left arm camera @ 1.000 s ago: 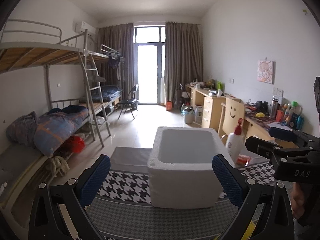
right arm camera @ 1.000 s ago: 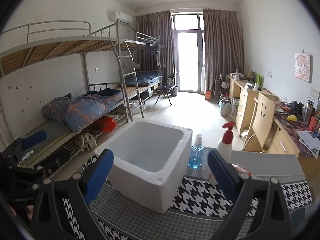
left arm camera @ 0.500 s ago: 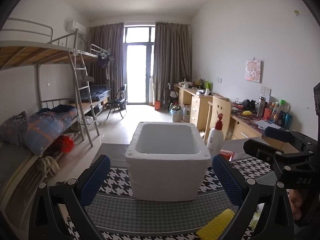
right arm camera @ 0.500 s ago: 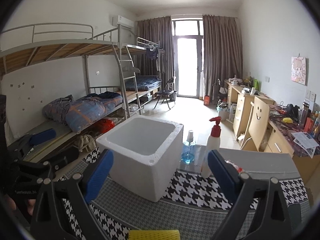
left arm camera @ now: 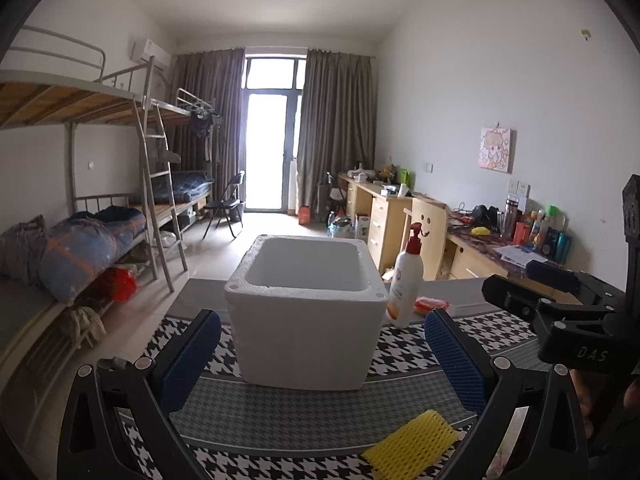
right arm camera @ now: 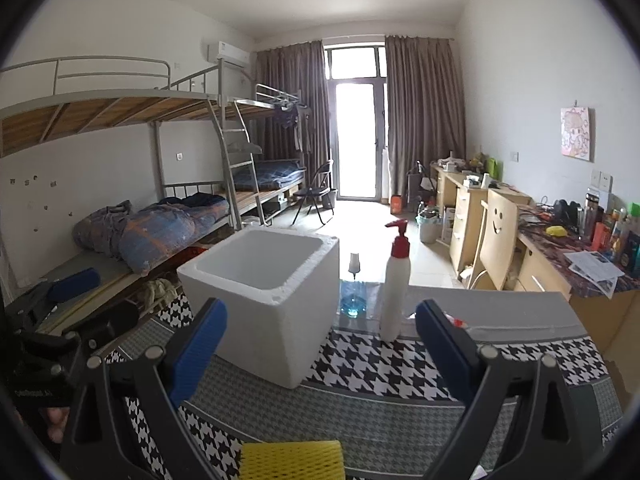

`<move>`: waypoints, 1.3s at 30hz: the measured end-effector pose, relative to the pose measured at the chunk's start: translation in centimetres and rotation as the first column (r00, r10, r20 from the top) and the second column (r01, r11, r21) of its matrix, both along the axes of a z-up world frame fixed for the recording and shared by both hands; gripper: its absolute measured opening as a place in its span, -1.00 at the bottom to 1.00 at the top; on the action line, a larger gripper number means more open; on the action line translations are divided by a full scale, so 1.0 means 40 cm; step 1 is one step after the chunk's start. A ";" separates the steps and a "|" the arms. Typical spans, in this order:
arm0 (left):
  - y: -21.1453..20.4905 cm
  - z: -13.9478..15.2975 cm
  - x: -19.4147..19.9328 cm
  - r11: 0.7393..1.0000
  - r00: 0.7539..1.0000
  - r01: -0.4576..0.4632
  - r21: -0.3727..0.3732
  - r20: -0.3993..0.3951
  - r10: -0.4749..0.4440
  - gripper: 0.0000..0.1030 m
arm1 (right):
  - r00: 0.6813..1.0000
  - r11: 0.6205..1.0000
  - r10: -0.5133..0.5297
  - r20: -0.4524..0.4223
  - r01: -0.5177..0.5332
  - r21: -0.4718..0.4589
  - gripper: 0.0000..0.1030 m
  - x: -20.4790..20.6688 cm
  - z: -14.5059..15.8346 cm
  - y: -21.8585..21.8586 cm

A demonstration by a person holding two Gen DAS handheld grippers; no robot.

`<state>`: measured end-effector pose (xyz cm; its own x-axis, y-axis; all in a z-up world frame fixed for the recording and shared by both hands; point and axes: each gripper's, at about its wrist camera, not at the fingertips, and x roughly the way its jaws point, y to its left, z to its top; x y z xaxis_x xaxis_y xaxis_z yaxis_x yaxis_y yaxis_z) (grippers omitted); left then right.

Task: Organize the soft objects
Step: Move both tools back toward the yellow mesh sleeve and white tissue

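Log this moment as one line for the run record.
left gripper: open, empty | right gripper: open, empty | yellow foam net: on mat, near edge | foam box: empty

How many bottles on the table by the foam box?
2: a white pump bottle with a red top just right of the foam box, and a small blue-liquid bottle behind, between them. Others may be hidden behind the box.

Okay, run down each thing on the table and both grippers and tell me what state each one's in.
Foam box: open, no lid, upright, looks empty.
Pump bottle: upright, red pump on.
Blue liquid bottle: upright behind the box, partly full.
Yellow foam net: lying flat on the mat.
Left gripper: open, holding nothing.
Right gripper: open, holding nothing.
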<state>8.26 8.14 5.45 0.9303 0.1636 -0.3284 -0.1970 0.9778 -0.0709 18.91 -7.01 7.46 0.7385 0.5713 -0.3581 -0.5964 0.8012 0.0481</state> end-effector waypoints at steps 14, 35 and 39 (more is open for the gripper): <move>-0.024 -0.034 0.010 0.999 0.999 0.033 -0.014 -0.033 -0.033 0.98 | 1.000 1.000 -0.023 0.011 0.022 0.017 0.88 -0.036 -0.018 -0.057; -0.066 -0.084 0.005 0.995 0.995 0.095 -0.032 -0.037 -0.096 0.98 | 0.998 0.998 -0.066 0.002 0.066 0.012 0.88 -0.076 -0.057 -0.120; -0.076 -0.098 0.006 0.993 0.992 0.111 -0.032 -0.050 -0.112 0.98 | 0.995 0.995 -0.098 0.010 0.098 0.004 0.88 -0.087 -0.072 -0.141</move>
<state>8.52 5.10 1.51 0.9239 0.0498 -0.3793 -0.0911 0.9916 -0.0919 15.44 -12.63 4.57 0.7949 0.4972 -0.3479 -0.5154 0.8558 0.0454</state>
